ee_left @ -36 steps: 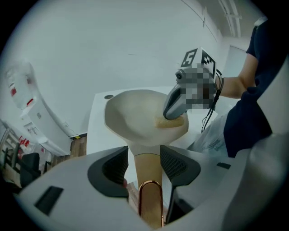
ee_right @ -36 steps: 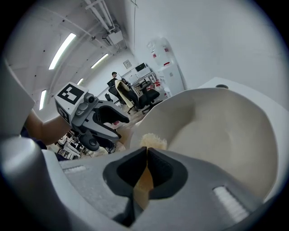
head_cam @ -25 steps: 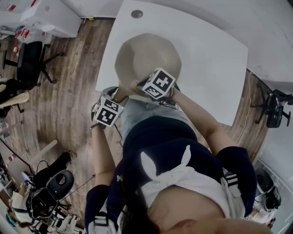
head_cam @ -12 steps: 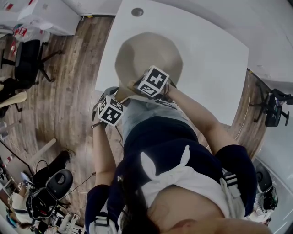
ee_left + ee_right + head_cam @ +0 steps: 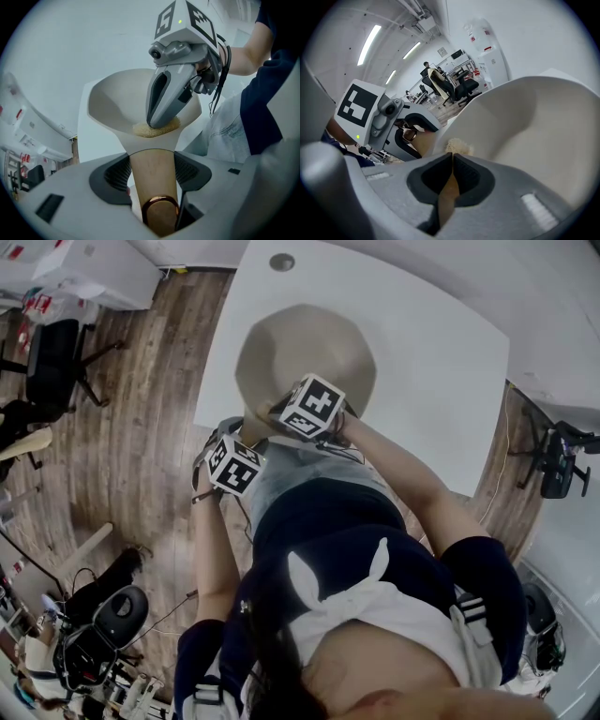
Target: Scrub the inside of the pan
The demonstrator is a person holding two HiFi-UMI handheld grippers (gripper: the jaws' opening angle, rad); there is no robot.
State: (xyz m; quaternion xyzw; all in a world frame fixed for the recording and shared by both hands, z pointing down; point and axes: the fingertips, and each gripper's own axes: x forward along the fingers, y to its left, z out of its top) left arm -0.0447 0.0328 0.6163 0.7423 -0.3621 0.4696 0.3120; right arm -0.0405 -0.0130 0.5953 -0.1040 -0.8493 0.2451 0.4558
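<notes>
Since a second ago the left gripper [image 5: 151, 182] has edged toward the pan [image 5: 115, 96]; its jaws have just been opening and stand apart, the wooden handle [image 5: 153, 161] between them; the right gripper [image 5: 159, 123] pinches a tan scrub pad [image 5: 142, 130] against the pan's inside near the handle; the pan rests on the white table [image 5: 427, 362].

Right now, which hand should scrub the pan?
Right. The right gripper is shut on the sponge, already inside the pan. The left gripper, jaws just opening, only straddles the handle.
</notes>
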